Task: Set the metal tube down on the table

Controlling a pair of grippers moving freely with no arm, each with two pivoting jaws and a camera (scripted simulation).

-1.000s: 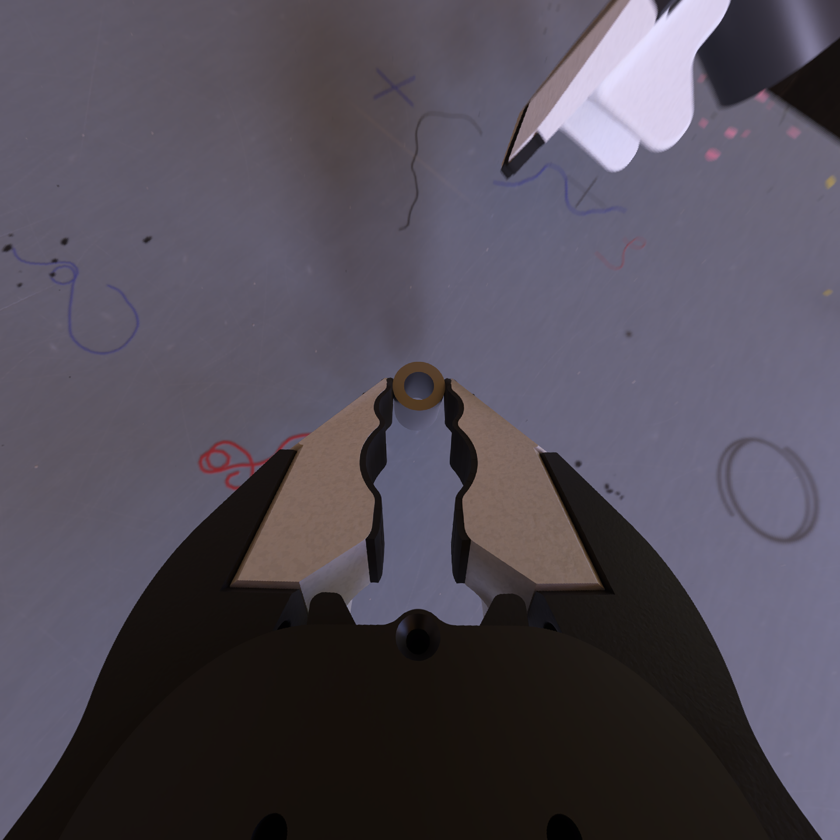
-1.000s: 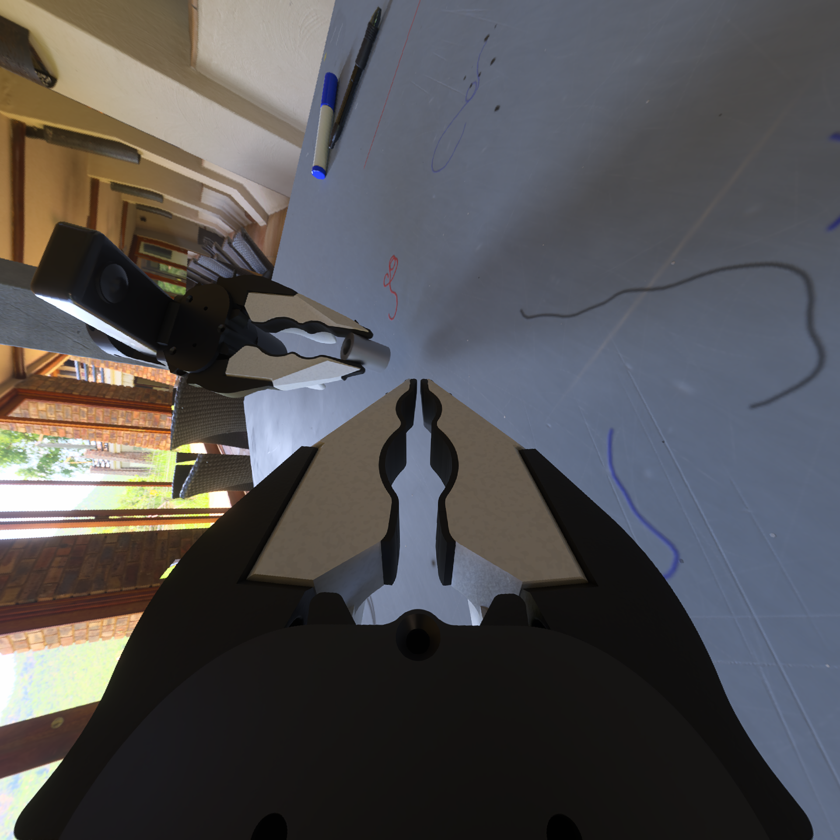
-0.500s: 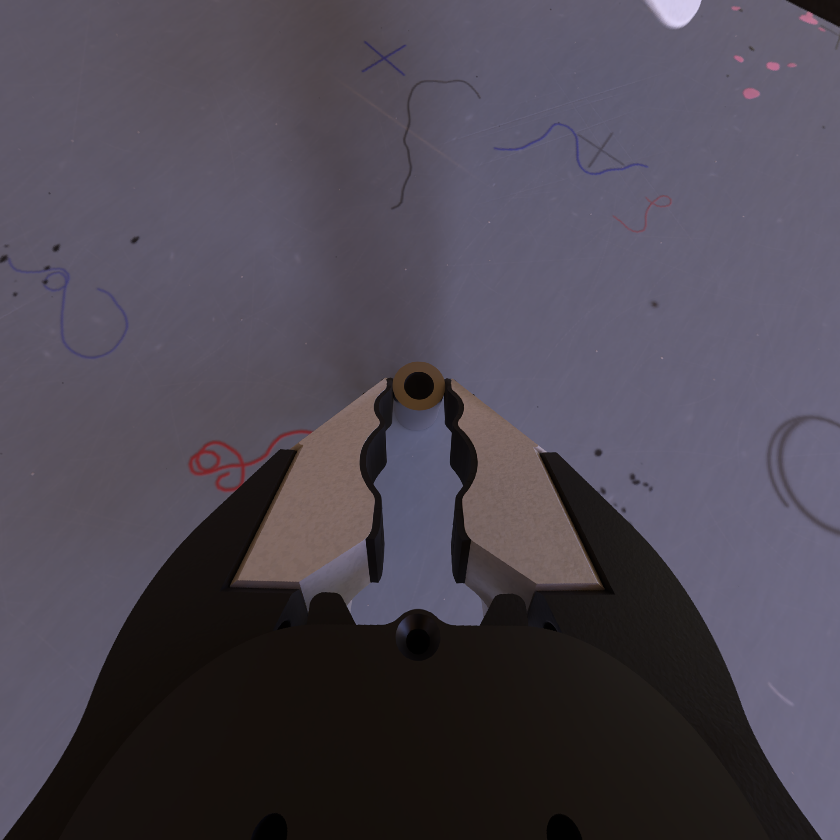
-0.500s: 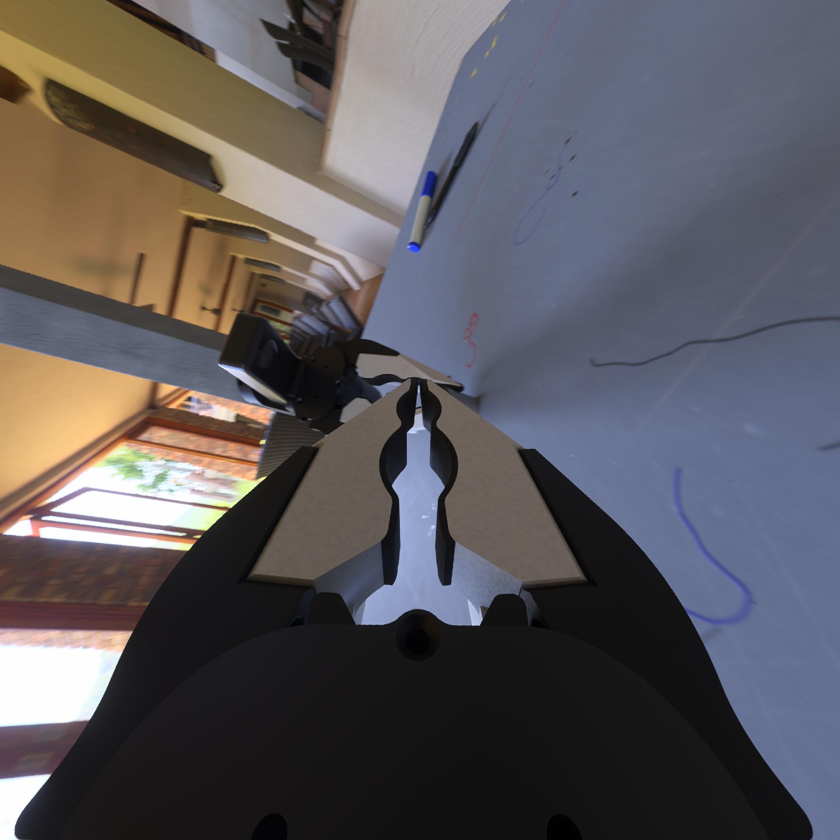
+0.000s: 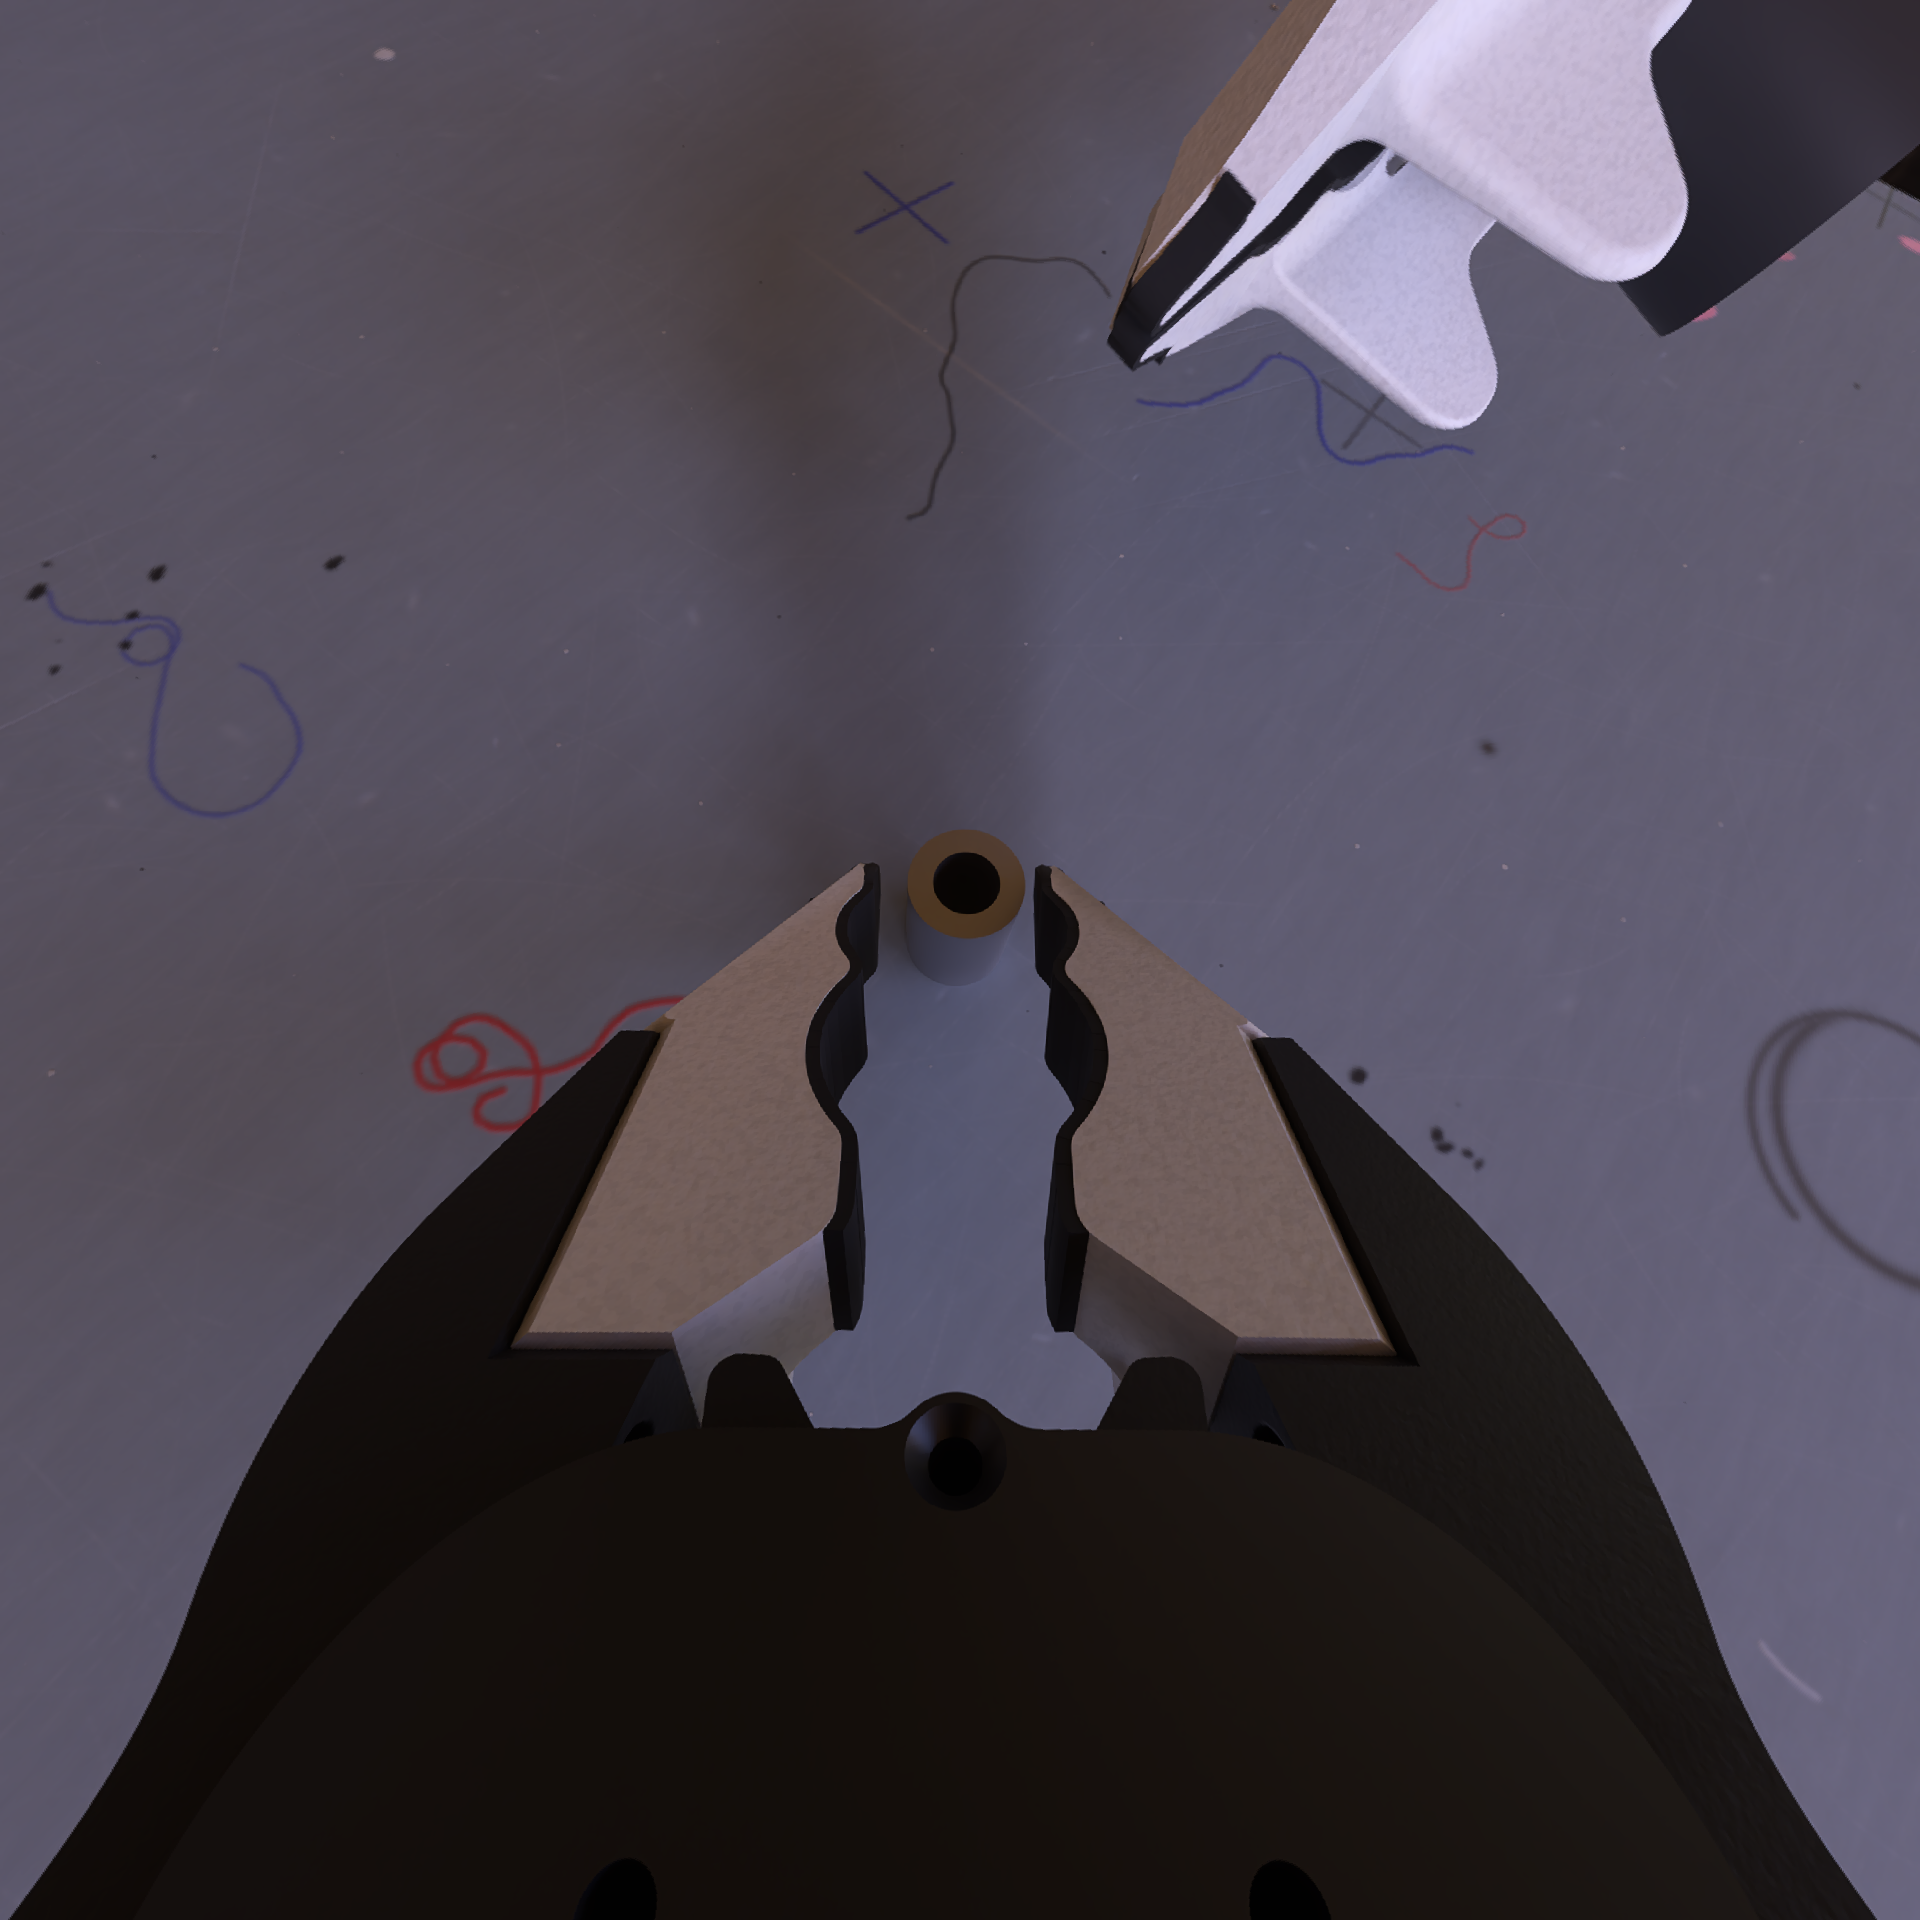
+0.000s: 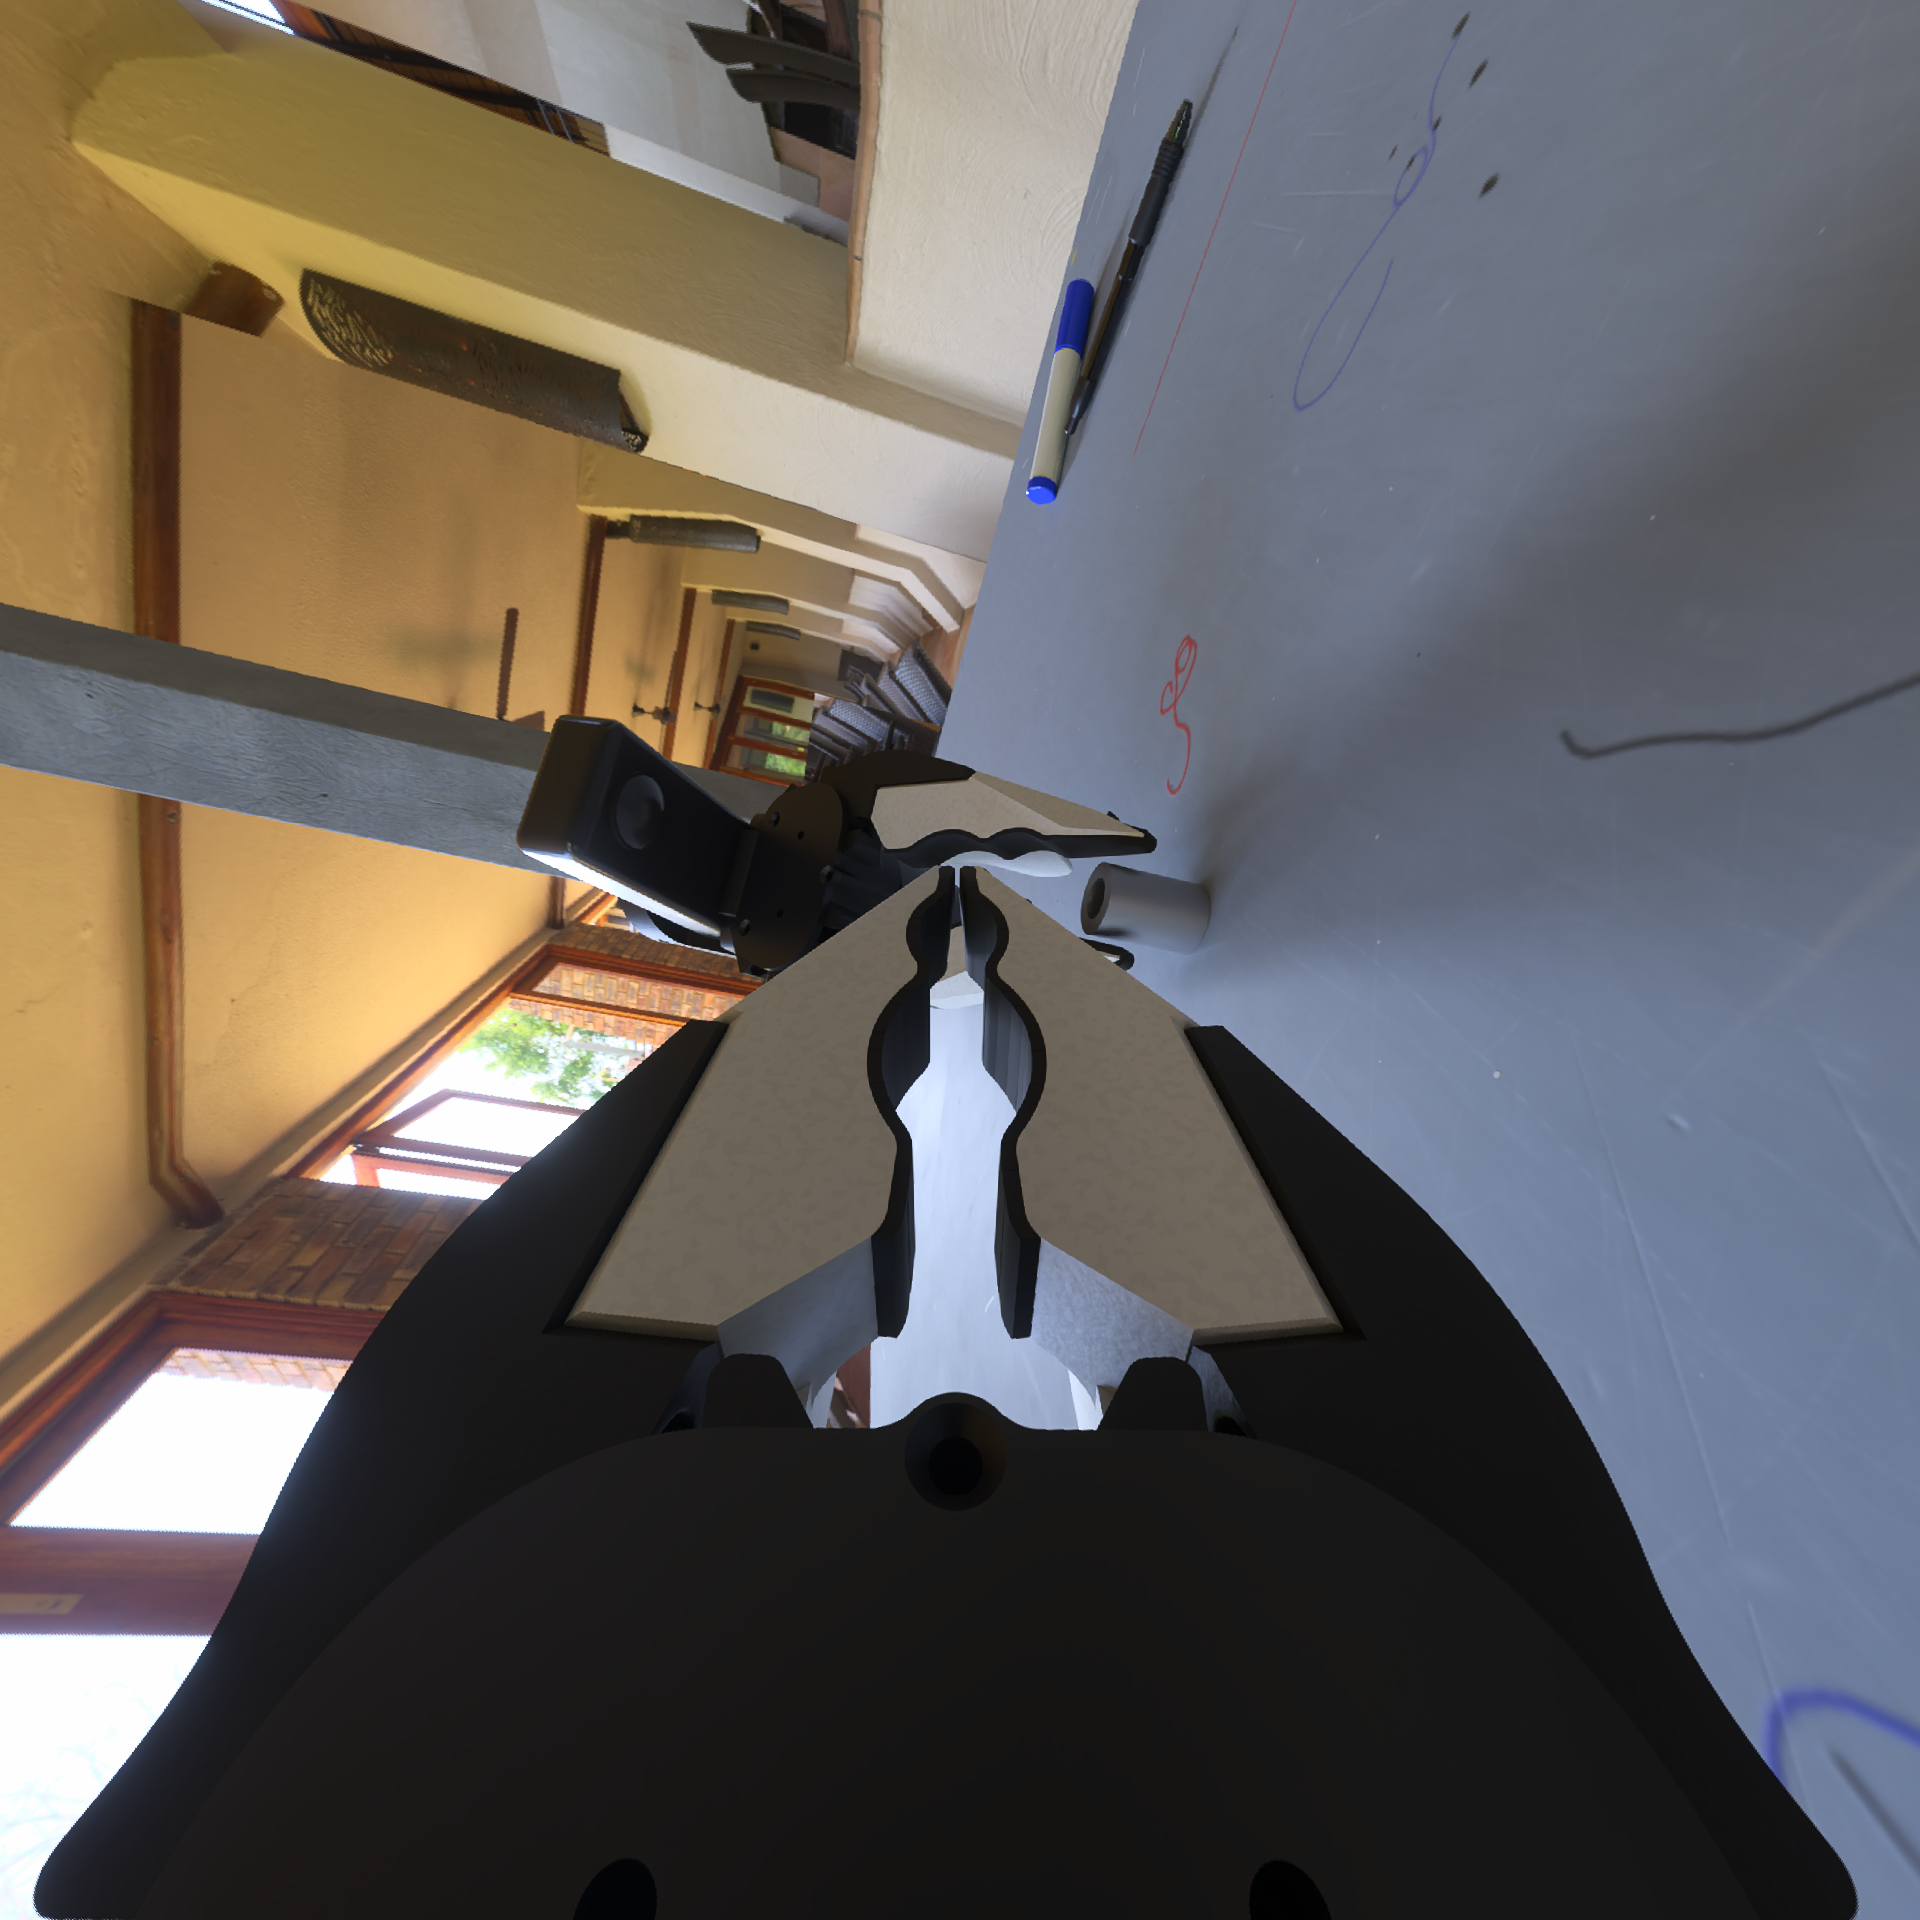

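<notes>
The metal tube (image 5: 964,906) is a short grey cylinder with a brownish rim. It stands upright on its end on the grey table (image 5: 520,416). My left gripper (image 5: 954,878) is open, with a jaw on each side of the tube's top and a small gap to each. In the right wrist view the tube (image 6: 1148,911) stands out from the table (image 6: 1558,1039), with the left gripper (image 6: 1130,894) around its free end. My right gripper (image 6: 956,883) is shut and empty, close beside the left one. It shows in the left wrist view (image 5: 1132,343) at the top right, above the table.
A blue-capped marker (image 6: 1060,395) and a black pen (image 6: 1143,218) lie along the table's far edge. Pen scribbles in red, blue and black mark the tabletop. Beyond the edge are walls, beams and windows.
My left jaws have opened and let go of the tube, which now stands free on the table. My right gripper has swung back into the left wrist view at top right.
</notes>
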